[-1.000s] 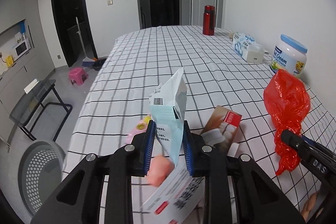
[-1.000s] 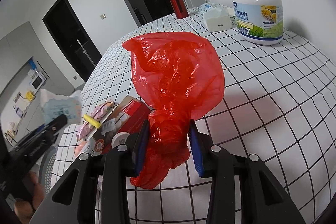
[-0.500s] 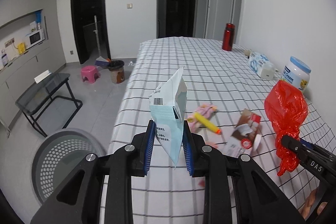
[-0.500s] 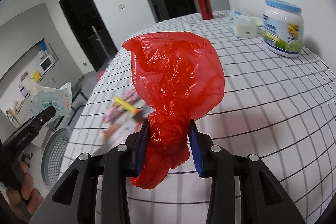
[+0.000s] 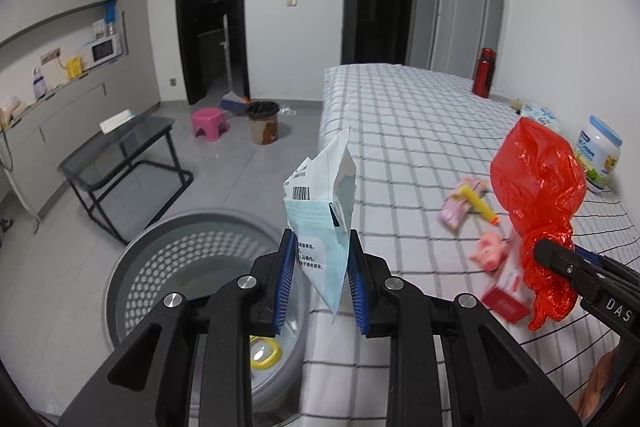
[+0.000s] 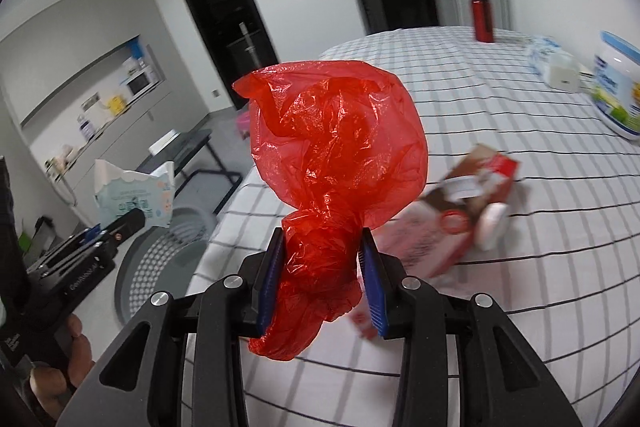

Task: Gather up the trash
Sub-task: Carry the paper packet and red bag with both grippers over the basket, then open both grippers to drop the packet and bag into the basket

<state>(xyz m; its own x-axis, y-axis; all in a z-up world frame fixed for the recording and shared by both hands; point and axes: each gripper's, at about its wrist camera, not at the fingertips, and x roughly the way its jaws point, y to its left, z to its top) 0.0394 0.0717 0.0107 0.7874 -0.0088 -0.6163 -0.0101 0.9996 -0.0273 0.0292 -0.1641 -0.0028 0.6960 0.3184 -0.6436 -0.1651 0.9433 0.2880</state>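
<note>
Left gripper (image 5: 320,277) clenches a pale-blue plastic pouch (image 5: 322,203) beside the grey perforated bin (image 5: 160,267), right gripper (image 6: 323,285) a crumpled red plastic bag (image 6: 336,147); releasing early could miss it.

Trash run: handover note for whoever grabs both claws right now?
Left claw: shut on the light-blue wipes pouch, held at the table edge, next to the grey perforated bin on the floor.
Right claw: shut on the crumpled red plastic bag, over the checked table.
Done: both pieces lifted; a yellow item already lies in the bin.
Left: drop pouch and bag into the bin, then fetch the torn red-and-brown carton, pink wrapper, yellow tube and small pink item from the table.
</note>
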